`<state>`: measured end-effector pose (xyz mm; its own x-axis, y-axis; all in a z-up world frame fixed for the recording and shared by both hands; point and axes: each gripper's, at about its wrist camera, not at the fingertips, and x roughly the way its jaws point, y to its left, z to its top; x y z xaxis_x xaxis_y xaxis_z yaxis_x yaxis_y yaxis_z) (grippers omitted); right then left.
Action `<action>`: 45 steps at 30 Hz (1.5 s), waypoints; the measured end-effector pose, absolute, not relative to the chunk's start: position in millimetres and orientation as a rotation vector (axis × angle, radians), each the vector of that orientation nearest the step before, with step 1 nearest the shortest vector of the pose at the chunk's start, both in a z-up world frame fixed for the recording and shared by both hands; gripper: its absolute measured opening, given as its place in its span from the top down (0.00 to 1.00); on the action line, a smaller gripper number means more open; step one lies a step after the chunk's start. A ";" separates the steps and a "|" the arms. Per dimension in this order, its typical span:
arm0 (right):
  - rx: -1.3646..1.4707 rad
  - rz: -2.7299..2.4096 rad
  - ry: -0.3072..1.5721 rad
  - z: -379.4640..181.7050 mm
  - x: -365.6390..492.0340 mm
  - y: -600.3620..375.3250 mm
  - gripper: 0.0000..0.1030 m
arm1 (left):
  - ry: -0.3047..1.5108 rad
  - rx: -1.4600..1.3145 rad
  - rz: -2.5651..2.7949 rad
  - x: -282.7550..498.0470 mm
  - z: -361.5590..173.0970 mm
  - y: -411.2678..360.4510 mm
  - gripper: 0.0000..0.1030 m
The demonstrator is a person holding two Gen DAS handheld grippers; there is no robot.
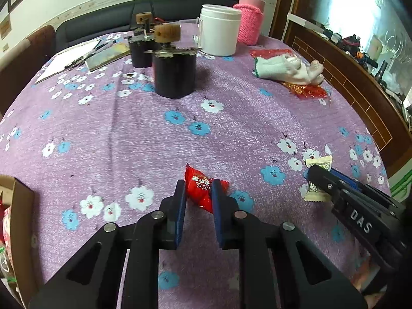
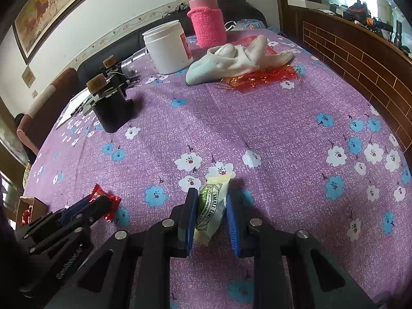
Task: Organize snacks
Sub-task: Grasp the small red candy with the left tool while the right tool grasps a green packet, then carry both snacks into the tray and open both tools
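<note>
A red wrapped candy [image 1: 199, 188] lies on the purple flowered tablecloth [image 1: 128, 134] between the blue pads of my left gripper [image 1: 198, 184], which straddles it with jaws partly closed. A cream and green snack packet [image 2: 212, 206] sits between the pads of my right gripper [image 2: 209, 195]; the left pad touches it, the right pad stands a little off. The right gripper [image 1: 318, 173] shows over the packet [image 1: 319, 164] in the left wrist view. The left gripper [image 2: 101, 202] shows at the red candy [image 2: 103, 195] in the right wrist view.
A cardboard box [image 1: 18, 219] with snacks sits at the left table edge. Two black containers with cork-topped parts [image 1: 175, 74], a white jar [image 1: 219, 33], a pink-sleeved flask [image 1: 251, 18], white gloves [image 1: 285, 67] on red tinsel and a notepad [image 1: 72, 59] stand farther back.
</note>
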<state>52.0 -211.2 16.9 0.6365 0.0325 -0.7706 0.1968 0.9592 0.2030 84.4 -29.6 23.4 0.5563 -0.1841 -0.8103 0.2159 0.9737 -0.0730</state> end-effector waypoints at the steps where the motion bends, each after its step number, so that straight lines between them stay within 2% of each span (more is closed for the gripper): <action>1: 0.281 -0.095 0.877 17.0 51.8 -211.3 0.78 | 0.949 0.026 -0.235 81.9 25.8 -25.9 0.84; 13: 0.249 -0.012 0.799 29.3 43.0 -197.4 0.80 | 0.898 -0.097 -0.247 10.7 64.5 29.3 0.84; 24: 0.209 0.059 0.716 41.0 28.0 -167.0 0.81 | 0.840 -0.251 -0.085 -66.8 89.6 148.6 0.84; 33: 0.157 0.141 0.722 47.4 15.0 -123.1 0.81 | 0.873 -0.352 0.082 -97.8 64.3 229.6 0.84; 45: 0.087 0.519 0.823 68.4 -3.9 30.0 0.81 | 0.941 -0.401 0.112 -107.5 33.6 248.3 0.84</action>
